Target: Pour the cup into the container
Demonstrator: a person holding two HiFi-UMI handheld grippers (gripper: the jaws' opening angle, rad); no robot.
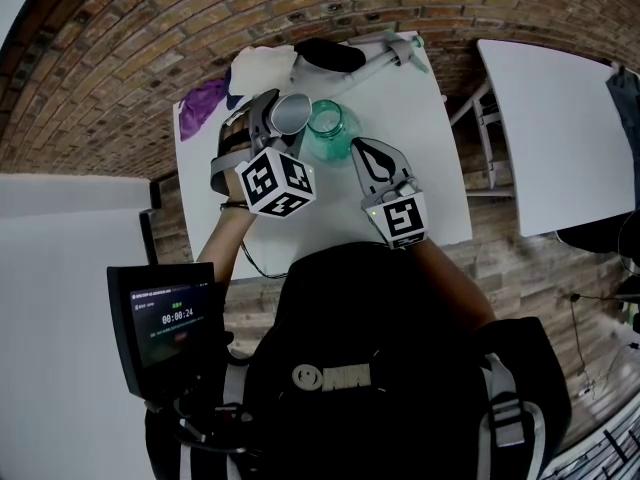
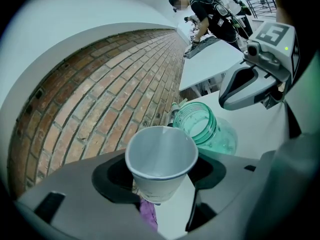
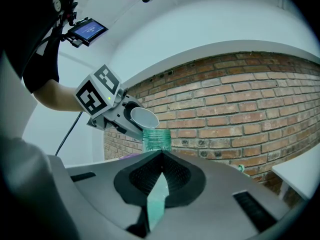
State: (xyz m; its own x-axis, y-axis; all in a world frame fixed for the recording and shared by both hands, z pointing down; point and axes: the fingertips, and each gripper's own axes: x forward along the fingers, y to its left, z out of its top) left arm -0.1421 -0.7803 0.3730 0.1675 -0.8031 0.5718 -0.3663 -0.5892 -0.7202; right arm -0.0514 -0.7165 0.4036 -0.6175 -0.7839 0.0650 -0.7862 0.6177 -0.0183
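The left claw (image 2: 162, 179) holds the paper cup (image 2: 161, 159), one jaw pressed on each side of its lower wall. The cup is the only one, and it leans well off upright. Its long axis slants so the open mouth tips toward the right claw and its lower lip sits over the mouth of the green jar (image 2: 200, 126). Its inside shows plain white.

The single jar stands upright on the white table (image 1: 420, 168), just ahead of the left claw's tips. The right claw (image 3: 160, 156) has its jaws drawn together with nothing between them. Its point is just beside the jar, with the jar's body straight ahead of it.

Beyond the left claw, at the table's far edge, lie a purple cloth (image 1: 203, 103) and a crumpled white cloth (image 1: 262, 66). Ahead of the right claw lie a black object (image 1: 330, 55) and a grey tool (image 1: 390, 53). None of these stands between a claw and the jar.

A brick wall (image 3: 240, 94) backs the table. A second white table (image 1: 545, 128) stands well off to the right claw's outer side. A small lit screen (image 1: 165, 318) hangs behind the left claw, near the person's body.
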